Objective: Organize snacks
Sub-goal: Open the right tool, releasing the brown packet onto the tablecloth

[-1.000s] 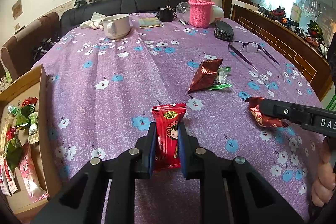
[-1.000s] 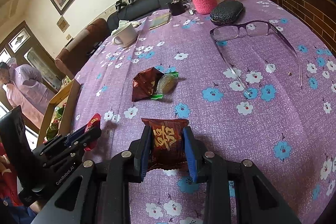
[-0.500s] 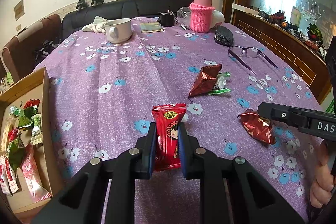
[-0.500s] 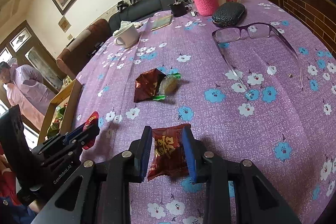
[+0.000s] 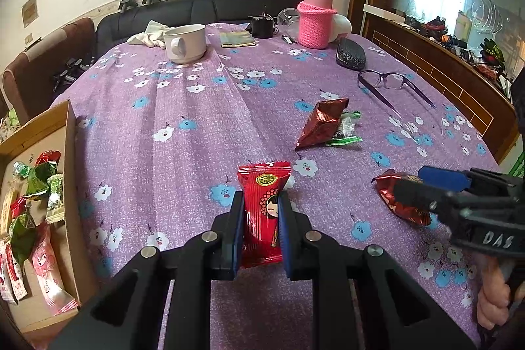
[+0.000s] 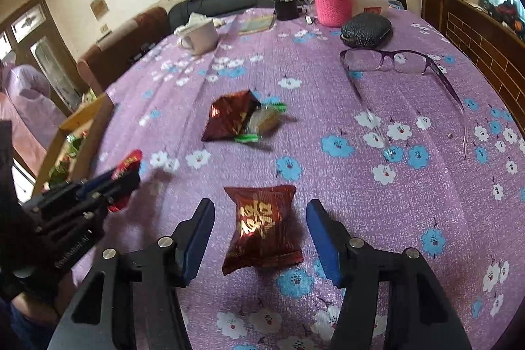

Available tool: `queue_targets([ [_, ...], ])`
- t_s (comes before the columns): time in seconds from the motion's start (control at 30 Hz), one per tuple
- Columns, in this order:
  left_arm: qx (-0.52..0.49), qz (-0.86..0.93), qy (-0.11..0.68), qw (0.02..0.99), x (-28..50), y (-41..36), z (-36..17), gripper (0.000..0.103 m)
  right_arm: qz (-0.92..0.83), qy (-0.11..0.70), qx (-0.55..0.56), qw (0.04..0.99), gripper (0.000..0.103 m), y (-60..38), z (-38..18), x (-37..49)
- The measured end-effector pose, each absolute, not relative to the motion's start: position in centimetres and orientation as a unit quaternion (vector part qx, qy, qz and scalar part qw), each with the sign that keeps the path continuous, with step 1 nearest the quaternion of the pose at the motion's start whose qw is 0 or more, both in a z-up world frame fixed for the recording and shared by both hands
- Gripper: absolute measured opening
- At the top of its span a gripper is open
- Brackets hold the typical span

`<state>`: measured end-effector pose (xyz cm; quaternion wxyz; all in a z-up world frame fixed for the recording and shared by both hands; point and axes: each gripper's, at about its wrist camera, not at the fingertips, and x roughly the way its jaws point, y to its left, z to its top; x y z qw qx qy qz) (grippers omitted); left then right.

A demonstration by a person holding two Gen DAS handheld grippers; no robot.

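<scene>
Snacks sat at both tongs: the left tongs (image 5: 261,227) clamped a bright red packet with a cartoon girl (image 5: 263,212), while the right tongs (image 6: 261,238) stood spread wide around a dark red foil packet (image 6: 261,228) lying on the purple flowered table (image 6: 393,186), apart from both pads; a cardboard box of wrapped snacks (image 5: 70,186) waited at the left edge.

Your left tool (image 5: 261,220) has its blue-padded fingers (image 5: 237,227) pressed in from both sides on a red packet (image 5: 262,212), which stands upright between them and sticks out past the tips. Your right tool (image 6: 261,236) is spread wide, its pads (image 6: 320,235) well clear of the brown packet (image 6: 261,227) lying between them, touching neither side. Seen from the left wrist, your right tool reaches in from the right edge, and your right hand (image 5: 492,296) grips its handle below.
</scene>
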<state>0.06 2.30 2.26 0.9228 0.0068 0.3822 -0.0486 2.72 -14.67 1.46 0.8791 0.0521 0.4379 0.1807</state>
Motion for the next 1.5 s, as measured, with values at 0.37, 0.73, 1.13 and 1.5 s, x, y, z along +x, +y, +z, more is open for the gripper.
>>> queue_targets([
  [0.37,0.007,-0.048,0.385,0.922,0.1,2.3,2.1,0.018,0.165,0.455,0.029,0.875,0.038,-14.4,0.6,2.9],
  [0.73,0.008,-0.036,0.387,0.921,0.3,2.5,1.9,0.018,0.161,0.451,-0.007,0.878,0.041,-13.5,0.6,2.6],
  [1.13,0.013,-0.021,0.384,0.923,0.3,2.7,2.0,0.018,0.117,0.444,-0.039,0.887,0.069,-13.0,0.3,2.6],
  [1.5,0.003,-0.028,0.385,0.922,0.2,2.8,2.1,0.018,0.147,0.463,0.006,0.874,0.092,-13.7,0.4,3.0],
])
